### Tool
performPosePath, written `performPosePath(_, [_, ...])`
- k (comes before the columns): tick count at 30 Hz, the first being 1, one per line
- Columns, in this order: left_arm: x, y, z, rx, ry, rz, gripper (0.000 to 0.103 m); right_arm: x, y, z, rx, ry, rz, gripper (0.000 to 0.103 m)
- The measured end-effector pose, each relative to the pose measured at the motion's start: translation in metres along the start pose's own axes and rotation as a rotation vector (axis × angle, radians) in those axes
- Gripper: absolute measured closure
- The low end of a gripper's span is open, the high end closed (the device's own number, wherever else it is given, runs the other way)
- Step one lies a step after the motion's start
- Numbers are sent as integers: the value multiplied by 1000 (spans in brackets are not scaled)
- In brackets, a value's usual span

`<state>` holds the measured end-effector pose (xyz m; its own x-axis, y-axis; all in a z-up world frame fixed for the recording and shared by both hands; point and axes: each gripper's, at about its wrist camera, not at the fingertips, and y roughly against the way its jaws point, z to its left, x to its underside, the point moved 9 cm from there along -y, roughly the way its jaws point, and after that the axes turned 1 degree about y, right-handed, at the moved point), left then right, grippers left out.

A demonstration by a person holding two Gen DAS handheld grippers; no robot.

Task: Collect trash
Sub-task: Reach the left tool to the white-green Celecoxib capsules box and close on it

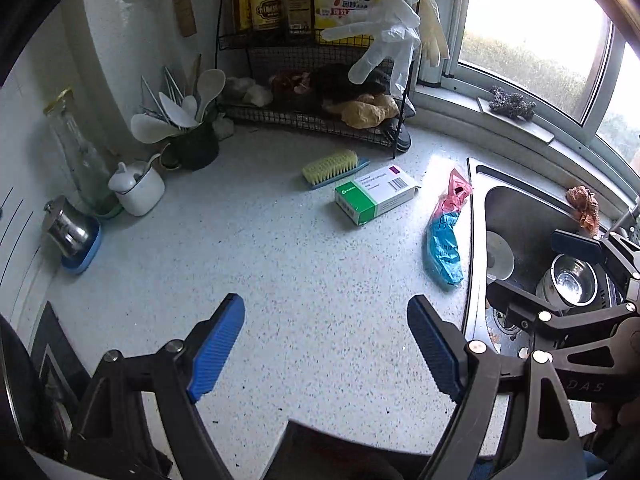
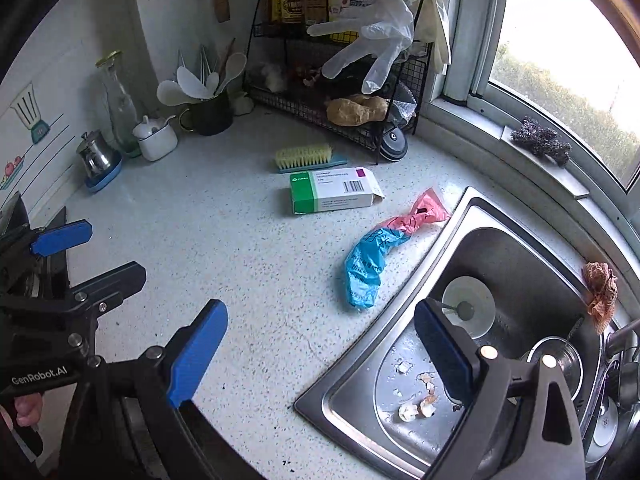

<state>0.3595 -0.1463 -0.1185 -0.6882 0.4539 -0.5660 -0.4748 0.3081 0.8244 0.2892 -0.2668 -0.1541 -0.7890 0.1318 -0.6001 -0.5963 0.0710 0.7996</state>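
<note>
Lying crumpled: pink-and-blue wrapper (image 2: 376, 252) (near sink (image 2: 520, 248)).

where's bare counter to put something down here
The widest bare patch is the speckled counter in front of the box, left of the wrapper. The back is crowded: rack, brush, spoon cup, jars. The sink holds dishes and eggshells.

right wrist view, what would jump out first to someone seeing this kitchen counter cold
The crumpled blue and pink plastic bag lies on the speckled counter right beside the sink. Behind it lies a green and white medicine box, flap open. Eggshell bits litter the sink floor, and a clear glove dangles from the wire rack.
</note>
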Motion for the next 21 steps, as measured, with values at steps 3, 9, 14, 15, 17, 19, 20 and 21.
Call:
performPosePath(3, [-27, -26, -13, 21, -39, 10, 21, -18, -14, -20, 10, -34, 12, 9])
performPosePath(9, [-61, -82, -38, 80, -133, 66, 21, -36, -47, -57, 42, -102, 65, 9])
performPosePath(14, [-82, -129, -55, 126, -208, 127, 21, -41, -80, -84, 57, -157, 132, 9])
performPosePath(15, [-86, -137, -58, 136, -225, 136, 21, -41, -86, -88, 60, -167, 145, 9])
performPosePath(17, [-92, -154, -65, 150, -261, 153, 21, -40, -97, -96, 67, -183, 166, 9])
performPosePath(19, [-95, -169, -71, 166, -295, 177, 21, -38, -107, -103, 71, -201, 193, 9])
performPosePath(20, [-97, -178, -75, 176, -311, 191, 21, -37, -112, -107, 72, -209, 204, 9])
performPosePath(21, [-99, -185, -76, 182, -323, 203, 21, -37, -115, -110, 75, -214, 212, 9])
